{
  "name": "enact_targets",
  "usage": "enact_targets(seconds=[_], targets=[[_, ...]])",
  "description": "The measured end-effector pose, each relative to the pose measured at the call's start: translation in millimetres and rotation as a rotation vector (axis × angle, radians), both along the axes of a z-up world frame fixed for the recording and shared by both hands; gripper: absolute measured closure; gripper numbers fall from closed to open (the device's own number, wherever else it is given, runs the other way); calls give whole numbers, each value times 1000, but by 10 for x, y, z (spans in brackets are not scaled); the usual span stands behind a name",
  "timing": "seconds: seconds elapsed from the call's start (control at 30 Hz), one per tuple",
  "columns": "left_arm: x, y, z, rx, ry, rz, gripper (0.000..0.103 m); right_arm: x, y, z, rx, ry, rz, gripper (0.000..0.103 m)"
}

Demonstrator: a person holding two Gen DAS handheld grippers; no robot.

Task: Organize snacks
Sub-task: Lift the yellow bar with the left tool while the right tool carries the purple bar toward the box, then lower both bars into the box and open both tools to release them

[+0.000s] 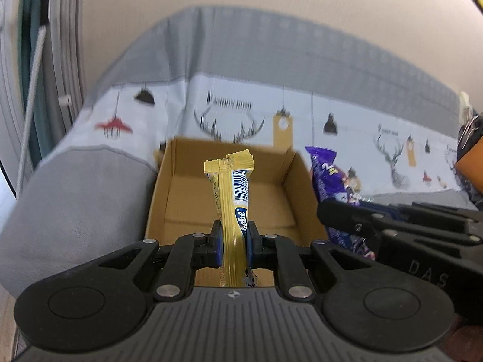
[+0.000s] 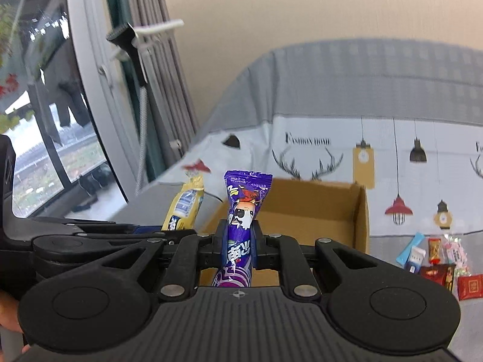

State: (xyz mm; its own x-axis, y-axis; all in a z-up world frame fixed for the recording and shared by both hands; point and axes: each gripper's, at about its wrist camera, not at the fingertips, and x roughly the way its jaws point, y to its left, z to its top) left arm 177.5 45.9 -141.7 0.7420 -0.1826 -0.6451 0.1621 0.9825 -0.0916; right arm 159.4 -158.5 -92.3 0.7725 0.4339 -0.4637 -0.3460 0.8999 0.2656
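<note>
My left gripper (image 1: pixel 235 235) is shut on a yellow snack stick (image 1: pixel 232 193), held upright over the near edge of an open cardboard box (image 1: pixel 187 211) on the sofa. My right gripper (image 2: pixel 240 241) is shut on a purple snack packet (image 2: pixel 244 208), also upright above the same box (image 2: pixel 359 211). The two grippers are side by side. The purple packet (image 1: pixel 329 175) and right gripper (image 1: pixel 392 226) show at the right of the left wrist view. The yellow stick (image 2: pixel 184 205) and left gripper (image 2: pixel 90 235) show at the left of the right wrist view. The box looks empty inside.
The box sits on a grey sofa (image 1: pixel 75 205) with a deer-and-lamp print cover (image 2: pixel 392 150). Several small wrapped snacks (image 2: pixel 434 262) lie on the seat right of the box. A window and curtains (image 2: pixel 60 120) stand to the left. An orange object (image 1: pixel 471 163) is at the far right.
</note>
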Motion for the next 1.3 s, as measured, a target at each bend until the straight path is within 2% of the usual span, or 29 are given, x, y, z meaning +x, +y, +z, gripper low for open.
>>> enact_targets(seconds=[0.37,0.6,0.77,1.07,1.2,1.23,1.3], targets=[[662,62,-893,11,172,-12,88,618,130,-855,-45,176,-18,88],[900,88,-1401,28,306,-7,88,873,234,-1362,-100,300,-16,88],[926,162,-1519,40,326,0,88,909,314,-1585,-100,360,-2,88],[908,132,-1451,49,319,9,86,890,356,-1607,-89,369,20,88],[858,127,-1316,56,309,33,52,858,285,-1531,-62,368,16,83],[839,123,-1279,55,302,31,51,836,248,-1499,-58,360,7,82],[785,98,-1199,61,294,34,43,786,175,-1436,-45,351,-5,75]])
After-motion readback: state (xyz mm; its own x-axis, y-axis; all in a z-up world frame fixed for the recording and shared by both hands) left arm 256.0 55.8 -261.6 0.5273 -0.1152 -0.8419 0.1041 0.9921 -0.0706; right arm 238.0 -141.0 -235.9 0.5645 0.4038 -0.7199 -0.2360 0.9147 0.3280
